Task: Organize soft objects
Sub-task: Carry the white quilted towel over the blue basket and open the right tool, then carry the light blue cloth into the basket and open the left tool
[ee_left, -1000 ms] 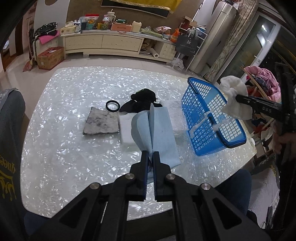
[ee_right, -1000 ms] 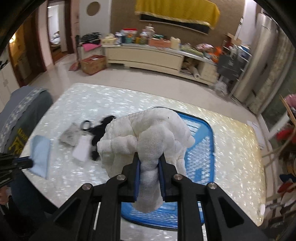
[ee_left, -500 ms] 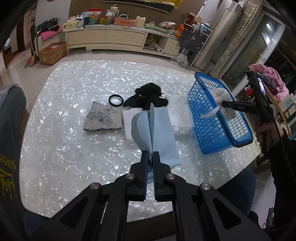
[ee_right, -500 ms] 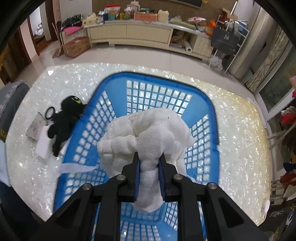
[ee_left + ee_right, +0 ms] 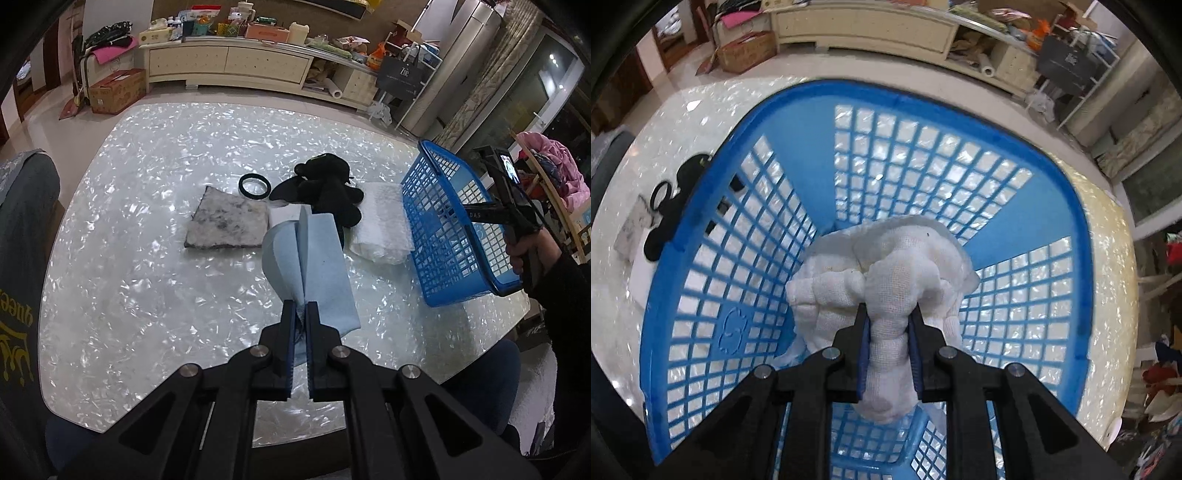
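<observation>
My right gripper (image 5: 888, 314) is shut on a bunched white cloth (image 5: 882, 269) and holds it low inside the blue basket (image 5: 679, 221); the cloth's lower end reaches the basket floor. In the left wrist view the basket (image 5: 436, 229) stands at the table's right edge and the right gripper's tip is hidden inside it. My left gripper (image 5: 301, 308) is shut on a folded light blue cloth (image 5: 310, 258), held above the table's middle.
On the pearly table (image 5: 147, 258) lie a grey cloth square (image 5: 227, 223), a black ring (image 5: 253, 185), a black plush toy (image 5: 325, 186), a white pad (image 5: 284, 213) and a white crinkled sheet (image 5: 382, 221) beside the basket. A chair back (image 5: 22, 229) stands at the left.
My right gripper has carried the white cloth from above the basket down into it. The left gripper still holds the blue cloth, moved slightly forward.
</observation>
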